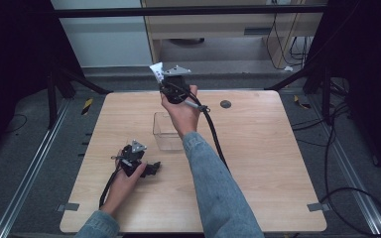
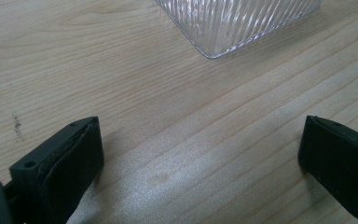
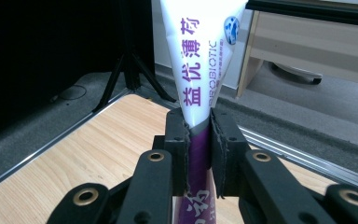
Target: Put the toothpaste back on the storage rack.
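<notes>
My right gripper [image 3: 198, 128] is shut on a white and purple toothpaste tube [image 3: 200, 60] with purple lettering, held upright with its flat crimped end up. In the high view that gripper [image 1: 164, 75] is raised over the table's far middle, the tube [image 1: 156, 71] sticking out at its top, just beyond a clear plastic box [image 1: 164, 133]. My left gripper [image 1: 151, 168] lies low on the wood at the near left, open, its jaws wide apart with bare table between them [image 2: 200, 154]. A ribbed corner of the clear box [image 2: 237, 23] lies ahead of it.
The wooden table [image 1: 258, 163] has a small dark round mark [image 1: 225, 104] near its far edge. Black cables trail from both grippers. Tripod legs, floor cables and a desk stand beyond the table.
</notes>
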